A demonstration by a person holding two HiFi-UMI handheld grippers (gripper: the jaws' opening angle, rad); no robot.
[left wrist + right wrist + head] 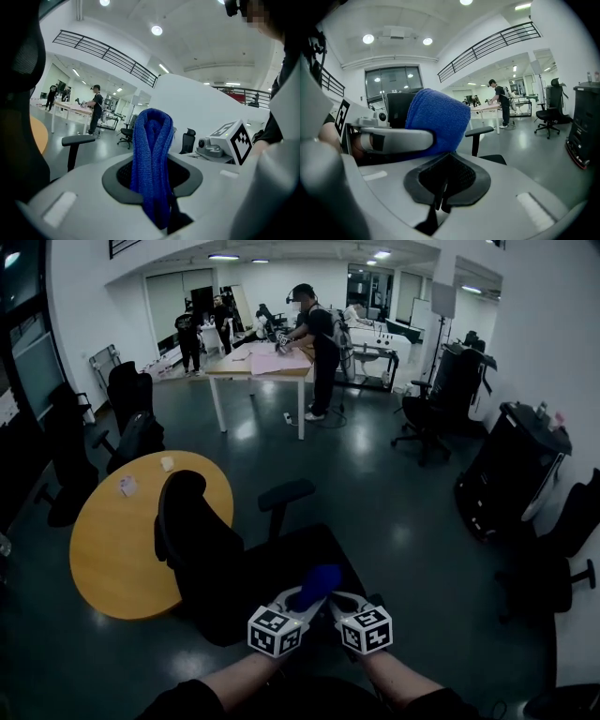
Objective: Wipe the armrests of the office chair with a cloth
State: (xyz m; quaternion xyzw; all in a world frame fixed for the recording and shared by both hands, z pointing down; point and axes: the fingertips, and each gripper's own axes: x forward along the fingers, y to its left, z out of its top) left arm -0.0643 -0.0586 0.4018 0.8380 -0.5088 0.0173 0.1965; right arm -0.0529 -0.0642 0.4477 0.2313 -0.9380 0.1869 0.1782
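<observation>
A black office chair (202, 554) stands just ahead of me, its back turned left. Its far armrest (286, 493) sticks up beyond the seat and also shows as the armrest (78, 139) in the left gripper view and the armrest (480, 131) in the right gripper view. My left gripper (300, 600) is shut on a folded blue cloth (317, 582), which stands up out of the jaws as the cloth (151, 159). My right gripper (344, 602) sits close beside it, shut and empty, with the blue cloth (437, 123) just to its left. The near armrest is hidden.
A round yellow table (112, 545) with small items stands left of the chair. Other black chairs (131, 399) stand at the left and right (431, 413). A black cabinet (511, 474) is at the right. People stand at a far table (267, 362).
</observation>
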